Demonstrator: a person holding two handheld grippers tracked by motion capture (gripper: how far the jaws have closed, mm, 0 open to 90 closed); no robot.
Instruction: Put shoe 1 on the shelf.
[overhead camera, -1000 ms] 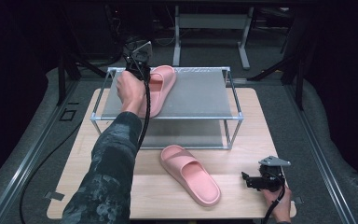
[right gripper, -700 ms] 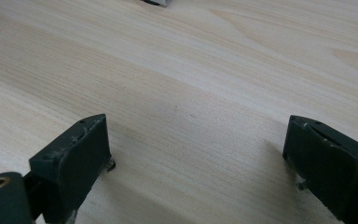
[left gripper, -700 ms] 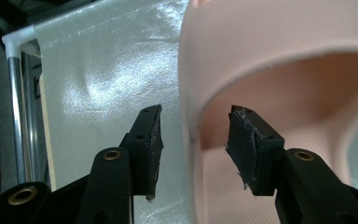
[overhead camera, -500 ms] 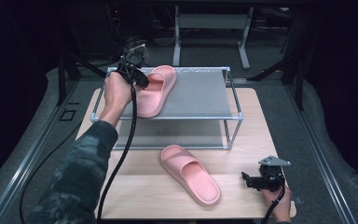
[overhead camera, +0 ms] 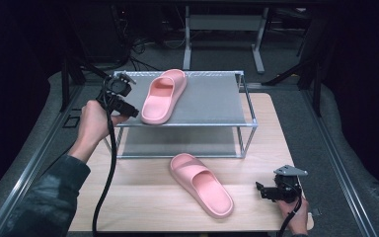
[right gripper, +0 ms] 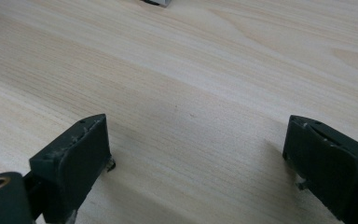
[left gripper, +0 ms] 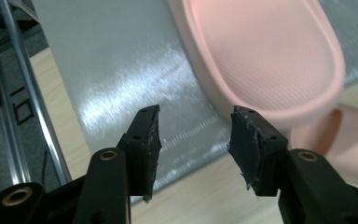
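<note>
One pink slipper (overhead camera: 163, 96) lies on the top shelf of a metal rack (overhead camera: 212, 103), its heel near the shelf's front edge. A second pink slipper (overhead camera: 202, 185) lies on the wooden table in front of the rack. My left gripper (overhead camera: 131, 109) is held at the shelf's left front corner, open and holding nothing. In the left gripper view the shelf slipper's heel (left gripper: 270, 60) sits just beyond and right of the open gripper (left gripper: 193, 140). My right gripper (overhead camera: 260, 190) rests low at the table's front right, open over bare wood (right gripper: 198, 140).
The rack has a lower shelf (overhead camera: 177, 143) under the top one and thin metal posts (overhead camera: 242, 143) at its corners. The wooden table (overhead camera: 143, 197) ends close behind the right hand. Black cables trail from both grippers. Dark floor and stands surround the table.
My left gripper and arm have drawn back to the left, away from the slipper on the shelf, which stays put. The right gripper has not moved.
</note>
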